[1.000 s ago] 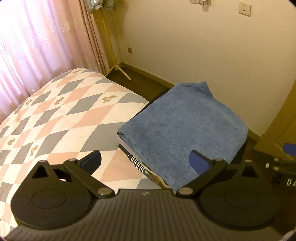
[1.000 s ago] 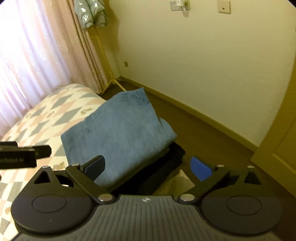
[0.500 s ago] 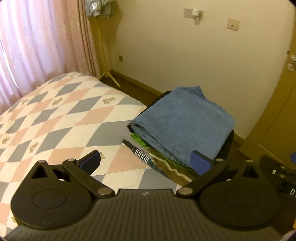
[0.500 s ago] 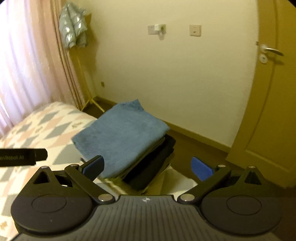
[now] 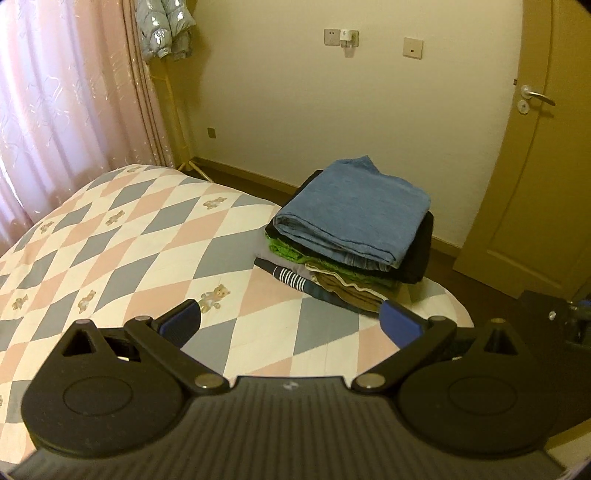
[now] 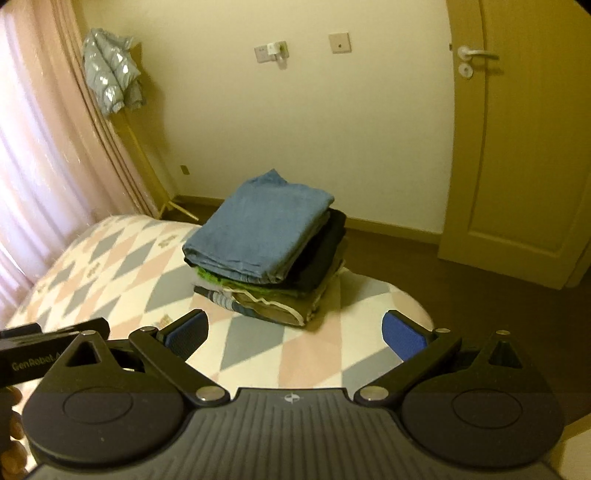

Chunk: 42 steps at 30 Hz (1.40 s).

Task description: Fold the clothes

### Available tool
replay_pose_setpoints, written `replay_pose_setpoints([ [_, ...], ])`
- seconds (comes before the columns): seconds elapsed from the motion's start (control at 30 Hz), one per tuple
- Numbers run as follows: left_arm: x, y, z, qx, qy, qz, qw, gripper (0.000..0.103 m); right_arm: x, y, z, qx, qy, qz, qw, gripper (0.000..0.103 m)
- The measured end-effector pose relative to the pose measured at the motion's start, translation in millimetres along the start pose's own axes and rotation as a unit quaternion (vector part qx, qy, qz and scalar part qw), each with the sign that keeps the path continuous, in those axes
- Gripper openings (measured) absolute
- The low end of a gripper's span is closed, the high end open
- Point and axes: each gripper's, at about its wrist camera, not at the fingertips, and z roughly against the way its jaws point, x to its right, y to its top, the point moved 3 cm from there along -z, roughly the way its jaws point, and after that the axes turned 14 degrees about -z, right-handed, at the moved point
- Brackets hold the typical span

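A: What can't you make out?

B: The lower layers of the stack of folded clothes (image 5: 347, 236). A blue garment (image 5: 354, 210) lies on top; under it only edges show: something black, green, a striped piece, olive at the bottom. I cannot tell what each item is. In the right wrist view a dark bar at the left edge is cut off, its lettering only partly legible, and fingers (image 6: 14, 428) show at the lower left corner.

A: Where is the stack?

B: On the far right corner of the bed (image 5: 122, 251), on the checked quilt, near the wall and well short of the door (image 5: 535, 177). A pale jacket (image 5: 164, 27) hangs far left by the curtain (image 5: 70, 107).

A: And the grippers?

B: The left gripper (image 5: 291, 321) has its jaws spread wide with nothing between them. The right gripper (image 6: 295, 332) is likewise wide apart and empty. Neither touches the clothes.

A: Any change from a second ago?

B: Both have drawn back and risen; the stack looks farther off, and the door has come into sight.
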Motion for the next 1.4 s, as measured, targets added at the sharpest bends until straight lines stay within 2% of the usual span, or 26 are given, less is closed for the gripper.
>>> replay_pose_setpoints([
  [0.27, -8, -13, 27, -0.001, 0.001, 0.003, 1.0000, 0.102, -25, -22, 34, -0.003, -0.031, 0.026, 0.999, 0.103],
  [0.67, -15, -27, 24, -0.033, 0.014, 0.002, 0.9994, 0.102, -36, -36, 21, -0.025, -0.028, 0.038, 0.999, 0.103],
  [0.9, -17, -25, 4, -0.048, 0.016, 0.000, 0.9987, 0.102, -40, -34, 2, -0.036, -0.028, 0.046, 0.998, 0.103],
  [1.13, -13, -18, -23, -0.053, -0.006, 0.000, 0.9986, 0.102, -36, -30, -19, -0.025, -0.041, 0.048, 0.998, 0.103],
  [1.23, -8, -18, -41, -0.058, -0.012, -0.005, 0.9982, 0.102, -30, -34, -30, -0.008, -0.050, 0.042, 0.998, 0.103],
  [1.4, -3, -25, -76, -0.068, -0.025, -0.010, 0.9973, 0.102, -20, -47, -62, -0.022, -0.064, 0.022, 0.997, 0.103],
])
